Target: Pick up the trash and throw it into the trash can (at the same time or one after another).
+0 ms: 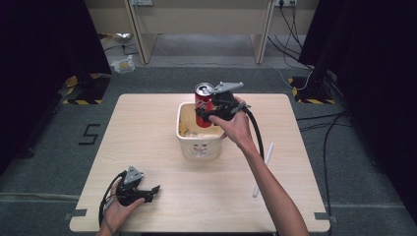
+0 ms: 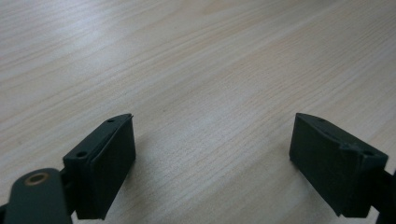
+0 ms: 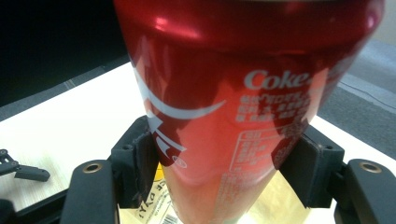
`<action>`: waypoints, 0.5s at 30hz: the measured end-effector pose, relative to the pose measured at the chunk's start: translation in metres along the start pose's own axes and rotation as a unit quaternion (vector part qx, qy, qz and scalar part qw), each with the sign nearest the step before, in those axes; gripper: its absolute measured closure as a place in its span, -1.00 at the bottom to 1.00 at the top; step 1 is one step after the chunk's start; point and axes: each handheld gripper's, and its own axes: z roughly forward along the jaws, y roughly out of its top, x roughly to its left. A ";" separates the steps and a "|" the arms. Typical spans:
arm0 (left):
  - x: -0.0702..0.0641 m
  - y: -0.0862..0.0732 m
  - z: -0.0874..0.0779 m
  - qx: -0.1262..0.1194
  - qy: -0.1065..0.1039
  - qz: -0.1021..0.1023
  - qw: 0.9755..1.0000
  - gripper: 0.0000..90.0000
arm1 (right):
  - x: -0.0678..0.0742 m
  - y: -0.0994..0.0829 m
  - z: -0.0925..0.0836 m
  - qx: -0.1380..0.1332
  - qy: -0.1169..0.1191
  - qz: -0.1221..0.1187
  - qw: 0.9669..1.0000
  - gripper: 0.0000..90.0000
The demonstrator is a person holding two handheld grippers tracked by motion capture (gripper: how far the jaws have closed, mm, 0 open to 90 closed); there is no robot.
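My right gripper (image 1: 204, 114) is shut on the lower part of a red Coke can (image 1: 203, 96) and holds it upright above the far side of a cream plastic bin (image 1: 196, 145) at the table's middle. In the right gripper view the can (image 3: 224, 107) stands between the two black pads (image 3: 140, 168), which press on its sides, with yellow contents of the bin below. My left gripper (image 1: 155, 191) rests near the table's front left corner. Its jaws (image 2: 212, 158) stand wide apart over bare wood, with nothing between them.
A white straw-like stick (image 1: 262, 169) lies on the light wooden table (image 1: 147, 128) to the right of the bin. Cables run across the floor beyond the table's right side. Desk legs and some litter stand on the floor at the back.
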 end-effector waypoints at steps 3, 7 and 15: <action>0.000 0.000 0.000 0.000 0.000 -0.001 1.000 -0.70 | 0.002 -0.002 0.009 0.006 0.002 -0.006 1.000 -0.25; 0.000 0.000 0.000 0.000 0.000 -0.001 1.000 -0.70 | 0.007 -0.004 0.022 0.016 0.005 -0.003 1.000 -0.25; 0.000 0.000 0.000 0.001 -0.001 0.000 1.000 -0.70 | 0.015 -0.010 0.042 0.040 0.009 -0.005 0.999 -0.25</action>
